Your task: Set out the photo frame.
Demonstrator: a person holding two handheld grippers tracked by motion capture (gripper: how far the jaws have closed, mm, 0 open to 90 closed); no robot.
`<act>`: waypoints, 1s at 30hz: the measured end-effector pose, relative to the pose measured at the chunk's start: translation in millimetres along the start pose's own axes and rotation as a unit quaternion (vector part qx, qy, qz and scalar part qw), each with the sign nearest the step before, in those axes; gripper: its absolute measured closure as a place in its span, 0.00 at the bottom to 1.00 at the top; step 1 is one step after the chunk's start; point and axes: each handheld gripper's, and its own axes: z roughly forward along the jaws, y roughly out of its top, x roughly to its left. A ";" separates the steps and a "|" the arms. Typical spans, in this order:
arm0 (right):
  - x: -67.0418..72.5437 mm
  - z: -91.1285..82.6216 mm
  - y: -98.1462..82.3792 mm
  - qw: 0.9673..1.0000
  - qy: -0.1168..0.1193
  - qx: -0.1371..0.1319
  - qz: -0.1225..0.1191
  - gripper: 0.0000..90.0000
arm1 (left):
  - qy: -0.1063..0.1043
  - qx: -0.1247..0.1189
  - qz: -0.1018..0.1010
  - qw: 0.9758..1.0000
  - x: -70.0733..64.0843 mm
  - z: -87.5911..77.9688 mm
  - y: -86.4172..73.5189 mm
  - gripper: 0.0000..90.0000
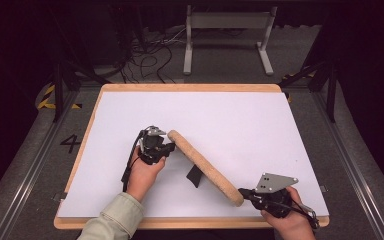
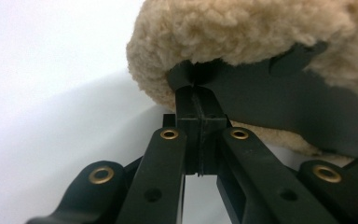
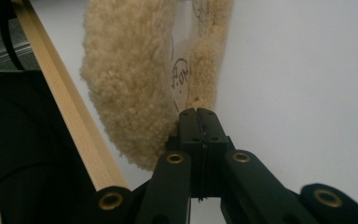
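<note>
A long tan fleece pad runs diagonally between my two grippers over the white board. A black flap hangs from its underside near the middle. My left gripper is at the pad's far left end. In the left gripper view the jaws are shut on the black lining at the edge of the fleece. My right gripper is at the near right end by the table's front edge. In the right gripper view it is shut on the rim of the fleece.
The white board has a wooden rim, which passes close to the right gripper. Beyond the table's far edge, a grey metal stand and loose cables are on the floor.
</note>
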 end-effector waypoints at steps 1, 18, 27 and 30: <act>0.8 0.3 0.3 1.000 0.001 0.000 -0.002 1.00 | -0.002 0.000 0.001 1.000 -0.1 -0.4 -0.6 1.00; -23.3 -12.1 -10.6 0.998 -0.044 -0.025 0.038 1.00 | -0.160 0.033 0.104 0.981 -77.6 -19.2 -37.8 0.99; -28.2 -11.7 -14.4 0.997 -0.048 -0.024 0.048 1.00 | -0.157 0.052 0.135 0.977 -104.0 7.1 -50.4 1.00; -28.4 -10.5 -14.6 0.997 -0.048 -0.023 0.049 1.00 | -0.149 0.060 0.128 0.979 -104.9 15.5 -52.9 1.00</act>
